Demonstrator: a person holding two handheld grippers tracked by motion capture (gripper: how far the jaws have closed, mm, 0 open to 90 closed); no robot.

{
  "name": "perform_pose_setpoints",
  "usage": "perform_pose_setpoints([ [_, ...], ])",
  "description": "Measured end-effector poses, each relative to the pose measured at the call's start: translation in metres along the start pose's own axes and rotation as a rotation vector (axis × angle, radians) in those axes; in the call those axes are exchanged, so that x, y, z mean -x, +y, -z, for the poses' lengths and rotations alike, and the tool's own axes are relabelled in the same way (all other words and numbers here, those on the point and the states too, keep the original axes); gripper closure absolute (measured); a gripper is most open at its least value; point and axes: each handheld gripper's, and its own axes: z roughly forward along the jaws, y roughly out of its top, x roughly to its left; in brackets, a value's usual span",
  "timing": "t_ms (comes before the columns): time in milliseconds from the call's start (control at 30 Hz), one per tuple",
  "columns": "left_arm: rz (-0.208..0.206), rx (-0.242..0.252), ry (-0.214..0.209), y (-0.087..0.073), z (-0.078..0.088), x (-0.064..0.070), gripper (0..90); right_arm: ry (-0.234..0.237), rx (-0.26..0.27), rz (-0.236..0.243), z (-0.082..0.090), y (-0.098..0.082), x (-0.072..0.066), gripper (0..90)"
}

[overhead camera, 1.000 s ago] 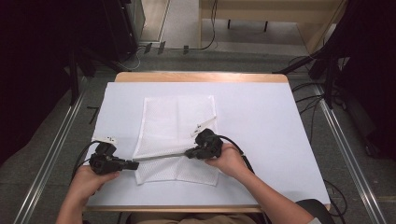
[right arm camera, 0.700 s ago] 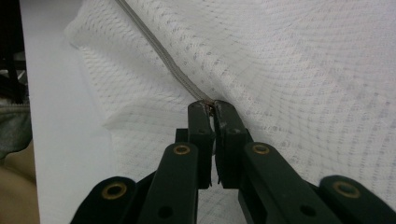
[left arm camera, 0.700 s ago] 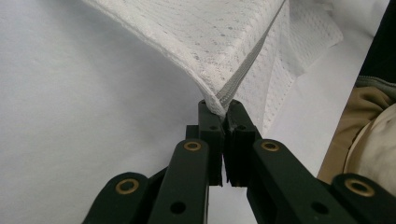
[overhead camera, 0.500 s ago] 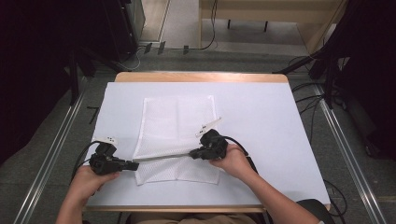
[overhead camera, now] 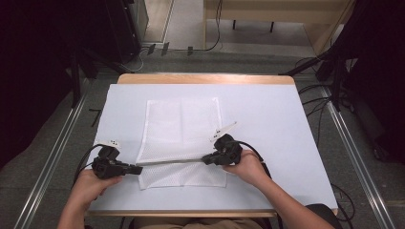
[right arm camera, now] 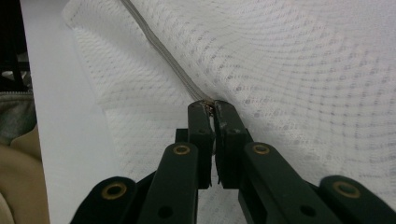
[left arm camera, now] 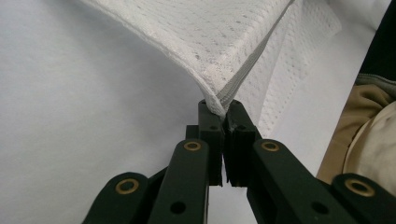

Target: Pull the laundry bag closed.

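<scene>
White mesh bag [overhead camera: 181, 138] lies flat on the white-covered counter [overhead camera: 286, 129], left of centre, its long axis running from the near edge toward the far edge. A grey zipper [overhead camera: 169, 162] crosses the bag near its near end, running almost straight from left to right, slightly higher at the right; the mesh below it forms a short strip toward the person. Left claw [overhead camera: 139, 169] sits at the bag's left edge, at the zipper's left end, pointing right along the zipper line. In the left gripper view the left claw [left arm camera: 223, 109] has its jaws closed tight on the bag's corner, where the grey zipper [left arm camera: 247, 70] tape meets the folded mesh bag [left arm camera: 210, 37]; the fabric is lifted a little off the counter there and slopes away from the pinch. Right claw [overhead camera: 205, 160] sits over the bag toward its right side, pointing left, tips on the zipper line. In the right gripper view the right claw [right arm camera: 213, 106] is closed, jaws nearly touching, pinching a small brownish piece at the end of the grey zipper [right arm camera: 163, 51], which runs away up and to the left across the mesh bag [right arm camera: 303, 70]. The two claws face each other along the zipper, well apart.
</scene>
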Motion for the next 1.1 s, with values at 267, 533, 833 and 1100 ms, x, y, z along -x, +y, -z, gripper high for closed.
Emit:
perform_pose_setpoints([
  [267,0.009,0.009,-0.003,-0.001,0.001,0.0,88.2,-0.013,0.002,-0.013,0.008,-0.005,0.005,88.3],
  [533,0.01,0.002,-0.015,-0.002,0.003,-0.001,88.2,-0.023,0.003,-0.016,0.018,-0.012,0.01,88.3],
  [833,0.013,0.01,-0.021,-0.002,0.005,-0.001,88.2,-0.039,0.001,-0.03,0.03,-0.021,0.016,88.4],
  [1100,-0.008,0.033,-0.004,0.0,0.006,0.001,87.6,-0.033,0.001,-0.013,0.031,-0.022,0.015,88.2],
])
